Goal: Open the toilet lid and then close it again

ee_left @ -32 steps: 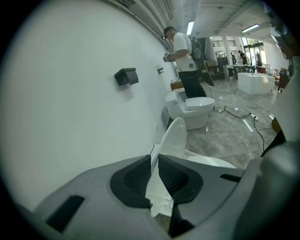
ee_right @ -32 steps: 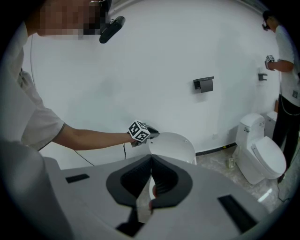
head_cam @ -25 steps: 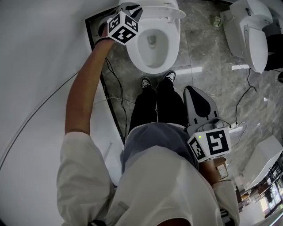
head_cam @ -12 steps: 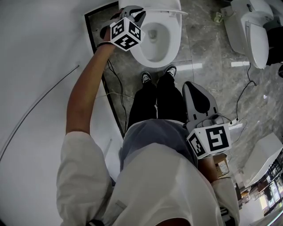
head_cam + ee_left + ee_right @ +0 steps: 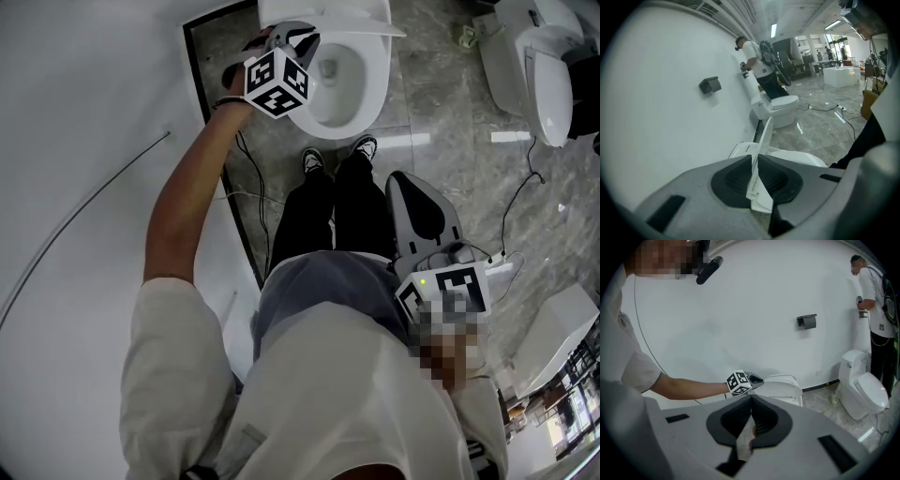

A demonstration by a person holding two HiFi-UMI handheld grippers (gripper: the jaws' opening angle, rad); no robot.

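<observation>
Where the left fingers (image 5: 733,180) close, the lid (image 5: 765,136) sits — clamped.

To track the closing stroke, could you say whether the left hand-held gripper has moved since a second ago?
Yes: the left hand-held gripper, clamped on the lid, has moved across the toilet bowl toward the person's shoes.

I see the toilet lid (image 5: 765,136) as smooth, glossy white plastic and the bowl (image 5: 375,89) as shiny glazed ceramic. The floor (image 5: 441,103) looks like polished grey marbled stone. My left claw (image 5: 755,158) has matt, ribbed black pads (image 5: 736,180).
</observation>
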